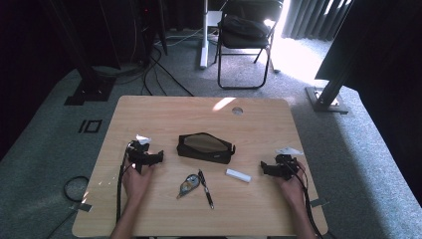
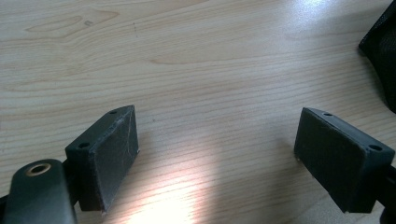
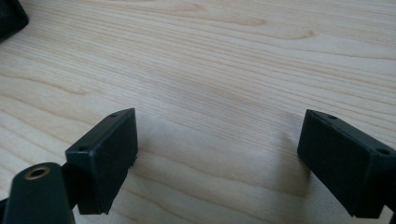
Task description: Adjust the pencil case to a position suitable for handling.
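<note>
the black pouch (image 1: 205, 147) lies flat near the middle of the light wooden desk (image 1: 164, 112), its zipped mouth gaping to show a tan lining; all places below are given from this pouch. the left tongs (image 1: 158, 157) rest on the desk just to the left of the pouch, held in the person's left hand (image 1: 137, 180), tips turned toward the pouch but apart from it. in the left gripper view the tongs (image 2: 217, 144) stand wide, both pads low over bare wood grain, nothing between them, and a dark corner of the pouch (image 2: 380, 51) shows at the upper right edge. the right tongs (image 1: 263, 168) rest on the desk to the right of the pouch and a little nearer the person, well apart from it, held in the right hand (image 1: 293, 189). in the right gripper view these tongs (image 3: 217, 144) also stand wide over bare wood, gripping nothing, with a dark corner of the pouch (image 3: 10, 17) at the upper left edge. nearer the person than the pouch lie three loose items: a correction tape dispenser (image 1: 188, 185), a black pen (image 1: 205, 188) just beside it, and a small white bar (image 1: 238, 175) toward the right tongs. a folding chair (image 1: 246, 37) stands on the carpet beyond the desk's far edge, behind the pouch.
</note>
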Available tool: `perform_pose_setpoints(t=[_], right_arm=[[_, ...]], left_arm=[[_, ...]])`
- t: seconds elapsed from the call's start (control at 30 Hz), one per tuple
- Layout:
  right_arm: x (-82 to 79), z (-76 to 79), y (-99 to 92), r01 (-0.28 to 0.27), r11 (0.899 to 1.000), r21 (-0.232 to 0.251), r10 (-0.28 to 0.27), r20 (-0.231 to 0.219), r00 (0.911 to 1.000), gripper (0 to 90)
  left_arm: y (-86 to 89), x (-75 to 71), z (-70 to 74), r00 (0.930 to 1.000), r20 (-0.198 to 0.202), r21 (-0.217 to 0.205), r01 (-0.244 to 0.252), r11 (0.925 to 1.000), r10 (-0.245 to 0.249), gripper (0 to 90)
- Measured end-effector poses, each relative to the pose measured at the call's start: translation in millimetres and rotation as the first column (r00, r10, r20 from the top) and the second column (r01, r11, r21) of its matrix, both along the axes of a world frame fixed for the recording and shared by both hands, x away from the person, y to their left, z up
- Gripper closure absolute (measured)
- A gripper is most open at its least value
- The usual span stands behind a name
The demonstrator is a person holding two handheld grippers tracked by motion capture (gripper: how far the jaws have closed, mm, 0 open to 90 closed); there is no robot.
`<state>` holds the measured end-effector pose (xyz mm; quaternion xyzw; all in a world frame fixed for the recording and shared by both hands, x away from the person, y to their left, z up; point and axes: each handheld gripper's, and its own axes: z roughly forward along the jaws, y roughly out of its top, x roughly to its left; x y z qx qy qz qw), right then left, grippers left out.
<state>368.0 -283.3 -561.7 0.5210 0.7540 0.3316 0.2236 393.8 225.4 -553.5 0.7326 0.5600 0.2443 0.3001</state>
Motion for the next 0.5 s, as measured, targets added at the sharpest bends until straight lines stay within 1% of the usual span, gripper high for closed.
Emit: perform_pose_setpoints(t=[0.3, 0.37, 0.4, 0.43, 0.5], right_arm=[[-0.5, 0.1, 0.9, 0.0, 1.0, 0.0, 0.0, -0.001, 1.0, 12.2], [0.4, 0.9, 0.8, -0.012, 1.0, -0.005, 0.012, -0.01, 0.9999, 12.1], [0.7, 1.9, 0.9, -0.014, 1.0, -0.008, 0.014, -0.021, 0.9997, 12.5], [1.0, 3.4, 1.2, -0.008, 1.0, -0.014, 0.008, -0.032, 0.9995, 15.7], [0.2, 5.8, 1.4, 0.0, 1.0, -0.013, 0.0, -0.036, 0.9994, 23.0]], left_arm=[[-0.3, 0.1, 0.0, 1.0, 0.0, -0.001, -0.002, 1.0, 0.002, 13.6], [-0.7, 0.0, 0.0, 1.0, 0.0, 0.0, -0.006, 1.0, 0.006, 13.5], [-1.1, 0.0, -0.1, 1.0, 0.0, 0.0, -0.009, 1.0, 0.009, 13.5], [-1.5, 0.0, -0.1, 0.9999, 0.0, -0.001, -0.011, 0.9999, 0.011, 13.4], [-1.6, 0.0, -0.1, 0.9999, 0.0, -0.001, -0.011, 0.9999, 0.011, 13.4]])
